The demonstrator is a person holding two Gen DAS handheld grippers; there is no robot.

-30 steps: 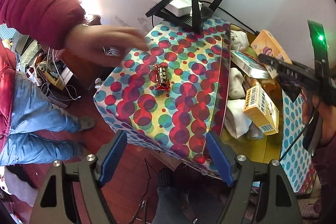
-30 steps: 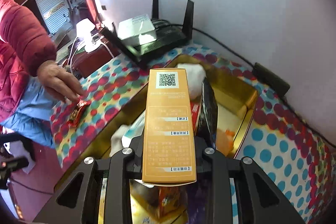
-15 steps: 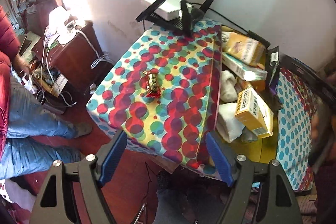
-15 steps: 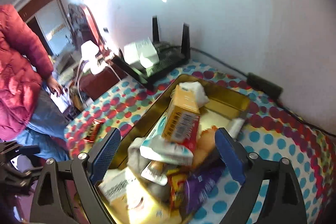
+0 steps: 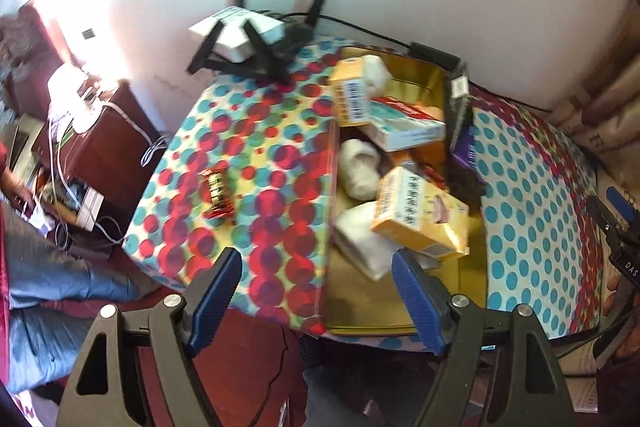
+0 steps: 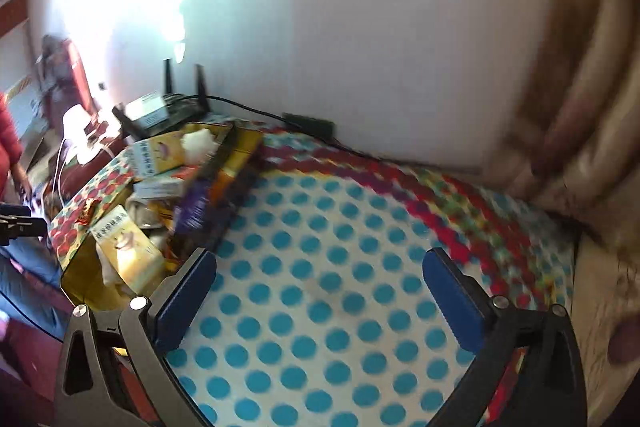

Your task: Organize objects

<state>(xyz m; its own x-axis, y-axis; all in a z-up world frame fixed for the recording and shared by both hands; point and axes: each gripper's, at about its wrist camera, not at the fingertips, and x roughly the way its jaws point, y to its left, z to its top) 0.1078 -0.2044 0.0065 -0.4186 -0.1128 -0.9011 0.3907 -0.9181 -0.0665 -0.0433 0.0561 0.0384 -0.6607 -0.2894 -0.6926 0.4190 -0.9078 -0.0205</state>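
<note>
A gold tin box sits open on a polka-dot cloth, filled with an orange carton, another orange carton, a white-red box, white cloth rolls and a dark purple packet. A red candy wrapper lies on the cloth left of the tin. My left gripper is open and empty at the table's near edge. My right gripper is open and empty over the blue-dotted cloth, right of the tin.
A black router with a white box stands at the back by the wall, cables running right. A dark wooden cabinet with chargers stands left. A person in red and jeans is at the far left. Curtains hang at the right.
My right gripper let go of the orange carton into the tin, opened, and swung right over the blue-dotted cloth. The person's hand left the candy wrapper and withdrew. My left gripper shifted right.
</note>
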